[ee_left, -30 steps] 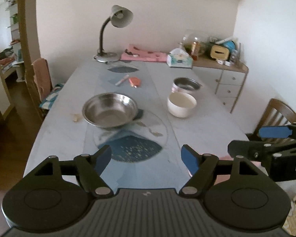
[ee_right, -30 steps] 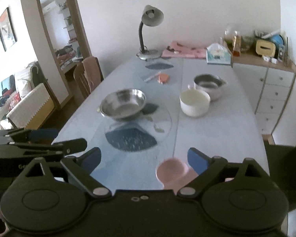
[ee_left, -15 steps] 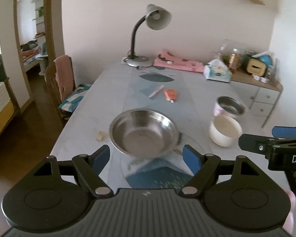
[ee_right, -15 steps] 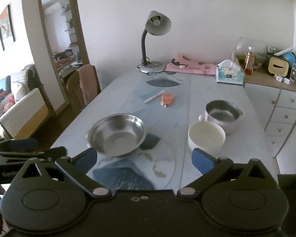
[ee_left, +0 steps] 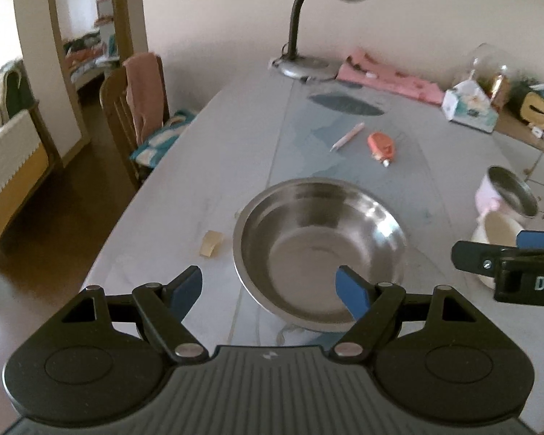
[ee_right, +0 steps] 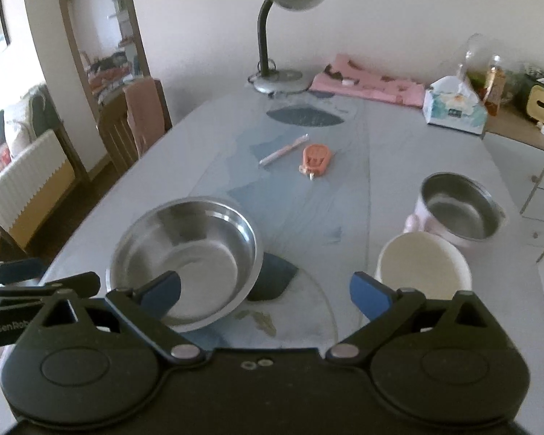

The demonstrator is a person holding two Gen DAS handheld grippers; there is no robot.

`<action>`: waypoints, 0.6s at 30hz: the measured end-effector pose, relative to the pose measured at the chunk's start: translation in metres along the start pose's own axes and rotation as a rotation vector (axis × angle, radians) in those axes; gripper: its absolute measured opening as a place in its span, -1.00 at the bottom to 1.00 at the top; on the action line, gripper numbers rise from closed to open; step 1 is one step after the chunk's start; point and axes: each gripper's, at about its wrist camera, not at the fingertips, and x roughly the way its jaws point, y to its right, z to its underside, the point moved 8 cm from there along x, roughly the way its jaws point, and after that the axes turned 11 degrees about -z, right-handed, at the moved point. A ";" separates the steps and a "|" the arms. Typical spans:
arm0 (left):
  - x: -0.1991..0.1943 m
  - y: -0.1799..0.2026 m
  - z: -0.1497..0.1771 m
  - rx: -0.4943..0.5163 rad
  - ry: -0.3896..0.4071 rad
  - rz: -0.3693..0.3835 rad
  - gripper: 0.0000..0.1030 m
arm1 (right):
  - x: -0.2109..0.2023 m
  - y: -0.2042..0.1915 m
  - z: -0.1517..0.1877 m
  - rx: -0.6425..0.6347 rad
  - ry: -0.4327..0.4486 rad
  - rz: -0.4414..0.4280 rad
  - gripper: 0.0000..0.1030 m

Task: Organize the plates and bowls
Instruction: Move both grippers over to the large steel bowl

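A wide steel bowl [ee_left: 321, 250] stands on the table; it also shows in the right wrist view [ee_right: 188, 257]. A cream bowl [ee_right: 422, 272] stands right of it, touching a small steel bowl with a pink outside [ee_right: 460, 210]; both show at the right edge of the left wrist view, the cream bowl [ee_left: 495, 230] and the small bowl [ee_left: 509, 194]. My left gripper [ee_left: 270, 286] is open and empty, above the steel bowl's near left rim. My right gripper [ee_right: 266, 288] is open and empty, between the steel bowl and the cream bowl.
A glass round mat [ee_right: 301, 311] lies under the steel bowl. A pen [ee_right: 284, 154], an orange tool [ee_right: 315, 157], a desk lamp [ee_right: 279, 79], pink cloth [ee_right: 370, 85] and a tissue box [ee_right: 455, 110] lie further back. A chair [ee_left: 136, 108] stands at the left; a drawer cabinet [ee_right: 540, 195] at the right.
Both grippers have moved forward over the table toward the bowls, which now look larger and closer. The pink dish near the table's front edge has left the view. Both stay open.
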 end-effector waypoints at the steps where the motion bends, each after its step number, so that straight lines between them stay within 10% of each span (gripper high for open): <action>1: 0.008 0.000 0.000 -0.009 -0.013 -0.007 0.57 | 0.009 0.001 -0.001 0.000 -0.015 0.000 0.89; 18: 0.090 -0.002 0.001 -0.086 -0.176 -0.063 0.32 | 0.108 0.023 0.002 0.043 -0.177 -0.005 0.35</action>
